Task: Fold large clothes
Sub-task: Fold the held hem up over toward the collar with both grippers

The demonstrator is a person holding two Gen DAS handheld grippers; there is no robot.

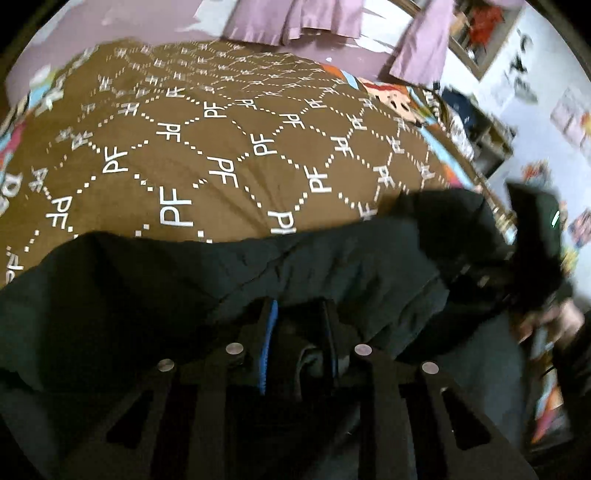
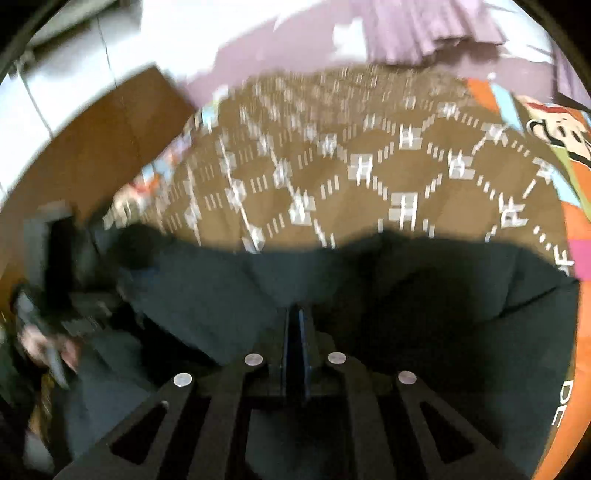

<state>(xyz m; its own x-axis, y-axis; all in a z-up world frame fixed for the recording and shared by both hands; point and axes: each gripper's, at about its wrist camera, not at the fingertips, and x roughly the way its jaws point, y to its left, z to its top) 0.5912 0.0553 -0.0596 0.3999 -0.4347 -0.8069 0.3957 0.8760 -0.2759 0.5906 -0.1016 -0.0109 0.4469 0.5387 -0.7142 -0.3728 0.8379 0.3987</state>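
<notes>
The dark garment (image 1: pixel 207 273) lies bunched along the near edge of the bed, its far hem sagging in a loose line over the brown patterned bedspread (image 1: pixel 221 155), and it fills the lower half of both wrist views. The left gripper (image 1: pixel 297 325) has its fingers a little apart with a roll of the dark cloth pinched between them, so it appears clamped on the garment's near edge. The right gripper (image 2: pixel 294 332) has its fingers pressed nearly together, seemingly closed on a thin layer of the same fabric, though the cloth inside the closed gap is hard to make out. Holding two separated points of one edge like this probably serves to lift and spread the garment flat across the bedspread before any fold is made. The right view is heavily blurred. Beyond the bed hang purple curtains (image 1: pixel 295 18), and a colourful cartoon sheet (image 2: pixel 554 125) shows at the right.
</notes>
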